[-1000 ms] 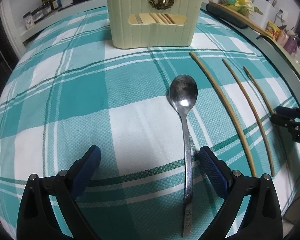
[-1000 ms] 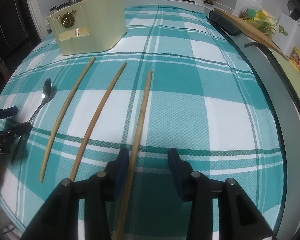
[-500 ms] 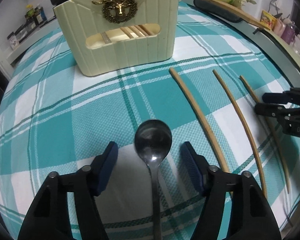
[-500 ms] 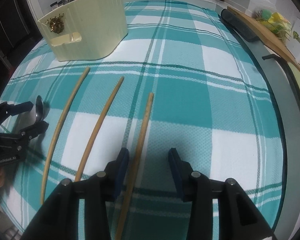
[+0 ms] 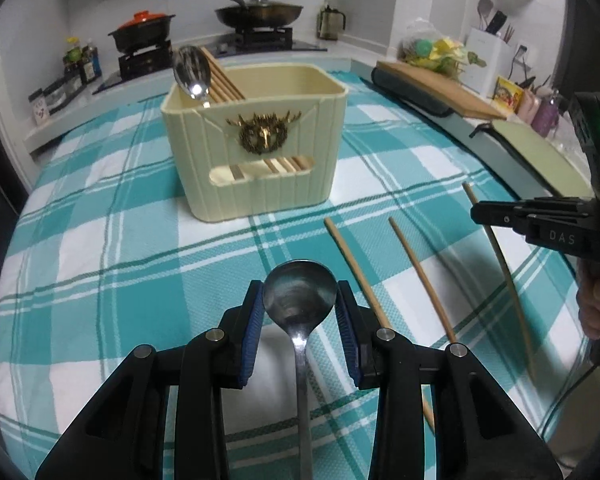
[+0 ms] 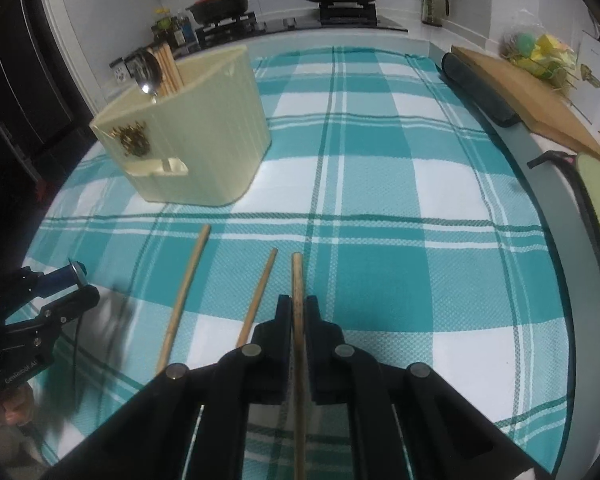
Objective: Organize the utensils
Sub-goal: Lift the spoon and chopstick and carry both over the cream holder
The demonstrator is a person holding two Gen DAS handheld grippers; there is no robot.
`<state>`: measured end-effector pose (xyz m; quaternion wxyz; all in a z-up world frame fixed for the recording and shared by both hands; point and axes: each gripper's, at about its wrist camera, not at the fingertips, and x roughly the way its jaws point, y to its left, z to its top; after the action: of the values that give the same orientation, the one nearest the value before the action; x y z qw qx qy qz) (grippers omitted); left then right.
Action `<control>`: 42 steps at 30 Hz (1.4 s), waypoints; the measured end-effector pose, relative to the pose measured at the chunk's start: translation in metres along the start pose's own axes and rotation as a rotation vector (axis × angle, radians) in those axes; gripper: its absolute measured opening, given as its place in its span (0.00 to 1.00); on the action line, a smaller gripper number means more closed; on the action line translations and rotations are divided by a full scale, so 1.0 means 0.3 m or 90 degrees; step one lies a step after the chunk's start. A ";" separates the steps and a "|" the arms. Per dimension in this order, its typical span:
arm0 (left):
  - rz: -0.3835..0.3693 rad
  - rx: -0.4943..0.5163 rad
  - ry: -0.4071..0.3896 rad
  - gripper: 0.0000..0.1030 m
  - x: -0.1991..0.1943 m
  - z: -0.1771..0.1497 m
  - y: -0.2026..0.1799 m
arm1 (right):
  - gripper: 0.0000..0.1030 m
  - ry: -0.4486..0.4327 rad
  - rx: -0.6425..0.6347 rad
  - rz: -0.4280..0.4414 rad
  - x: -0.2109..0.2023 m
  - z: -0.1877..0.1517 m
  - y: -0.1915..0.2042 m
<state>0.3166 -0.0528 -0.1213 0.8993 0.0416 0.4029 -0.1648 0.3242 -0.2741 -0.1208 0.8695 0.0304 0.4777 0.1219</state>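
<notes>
Here, the left wrist view shows the left gripper [image 5: 300, 316], its fingers closing on one spoon [image 5: 300, 300] in front of the cream holder [image 5: 260, 152]; beside it, two chopsticks [image 5: 356, 276] lie on the bench [image 5: 100, 240].

From the right wrist, the right gripper [image 6: 298, 316] has its fingers clamped on a third chopstick [image 6: 297, 280], right of that holder [image 6: 204, 136].

I'm working in a home kitchen: a gas stove [image 5: 204, 50] with a lidded wok [image 5: 259, 14] at the far wall, a checked tablecloth [image 5: 112, 264] near.
</notes>
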 end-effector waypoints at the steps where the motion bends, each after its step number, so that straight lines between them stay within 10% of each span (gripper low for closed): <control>1: -0.002 -0.001 -0.016 0.35 -0.041 0.005 0.003 | 0.06 -0.018 0.000 0.005 -0.045 -0.002 0.011; 17: -0.008 -0.042 -0.135 0.34 -0.363 -0.025 0.021 | 0.06 -0.223 -0.051 -0.001 -0.496 -0.100 0.184; 42: 0.012 -0.055 -0.143 0.34 -0.487 -0.024 0.065 | 0.06 -0.239 -0.056 0.004 -0.591 -0.149 0.213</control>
<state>0.2271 0.0053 -0.0193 0.9413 -0.0125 0.3058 -0.1424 0.1841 -0.2579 0.0118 0.9435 0.0164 0.3011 0.1373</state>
